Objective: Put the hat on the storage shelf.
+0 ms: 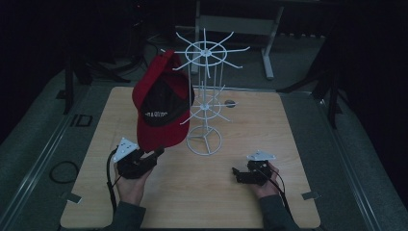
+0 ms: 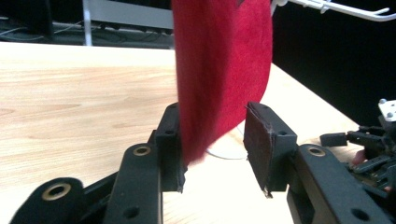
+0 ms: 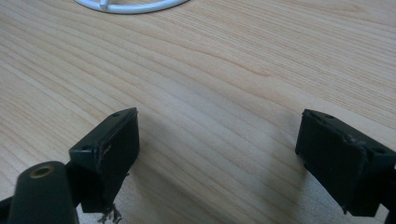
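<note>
High view shows a red cap (image 1: 161, 103) hanging from an upper arm of the white rack (image 1: 206, 96), brim down, so it rests there on its own weight. Left gripper (image 1: 156, 154) sits at the brim; its jaws stand partly apart, the brim (image 2: 219, 70) between them, brushing one pad but unpinched. Right gripper (image 1: 236, 172) rests spread wide over bare table (image 3: 224, 70), holding nothing.

One red cap (image 1: 161, 106), one white wire rack (image 1: 206, 96), two claws, one wooden table (image 1: 211, 192).
</note>
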`<state>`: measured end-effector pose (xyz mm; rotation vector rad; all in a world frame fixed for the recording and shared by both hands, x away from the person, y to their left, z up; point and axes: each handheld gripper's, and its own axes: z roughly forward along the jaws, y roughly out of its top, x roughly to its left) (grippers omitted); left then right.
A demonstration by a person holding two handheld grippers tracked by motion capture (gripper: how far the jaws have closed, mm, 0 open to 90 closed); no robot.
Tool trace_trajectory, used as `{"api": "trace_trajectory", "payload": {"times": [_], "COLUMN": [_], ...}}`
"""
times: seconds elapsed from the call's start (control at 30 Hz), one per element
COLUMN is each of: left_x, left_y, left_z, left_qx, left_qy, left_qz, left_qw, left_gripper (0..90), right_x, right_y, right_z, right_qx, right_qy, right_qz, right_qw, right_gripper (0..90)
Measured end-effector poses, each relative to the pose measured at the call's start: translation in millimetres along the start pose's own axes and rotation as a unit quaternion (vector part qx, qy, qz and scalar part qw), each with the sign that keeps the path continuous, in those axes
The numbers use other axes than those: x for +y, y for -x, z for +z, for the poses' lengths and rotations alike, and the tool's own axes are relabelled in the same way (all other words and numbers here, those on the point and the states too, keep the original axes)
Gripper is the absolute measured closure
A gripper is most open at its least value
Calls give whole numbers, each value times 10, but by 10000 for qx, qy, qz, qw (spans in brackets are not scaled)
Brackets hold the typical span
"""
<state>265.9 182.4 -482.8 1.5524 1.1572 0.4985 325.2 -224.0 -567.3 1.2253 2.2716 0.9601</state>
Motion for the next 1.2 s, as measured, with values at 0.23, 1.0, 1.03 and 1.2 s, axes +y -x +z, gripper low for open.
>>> {"api": "trace_trajectory", "payload": {"times": [0.23,1.0,1.03,1.2], "left_x": [-89,-323,-331,-367], "left_y": [-87,-419,-437,-548], "left_z": [-34,18,14,18], "left_qx": [194,869,898,968], "left_qy": [-153,-583,-596,-653], "left_qz": [43,58,44,-212], "left_qw": [9997,9945,9942,9929], "left_gripper": [547,499,498,487], "right_x": [0,0,1,2], "right_y": [-1,1,1,6], "right_z": [0,-1,-1,1], "right_qx": [-2,12,14,31], "right_qy": [-5,-13,-13,-8], "right_qz": [5,1,-1,-29], "right_qw": [10000,10000,10000,10000], "right_gripper": [133,133,133,134]}}
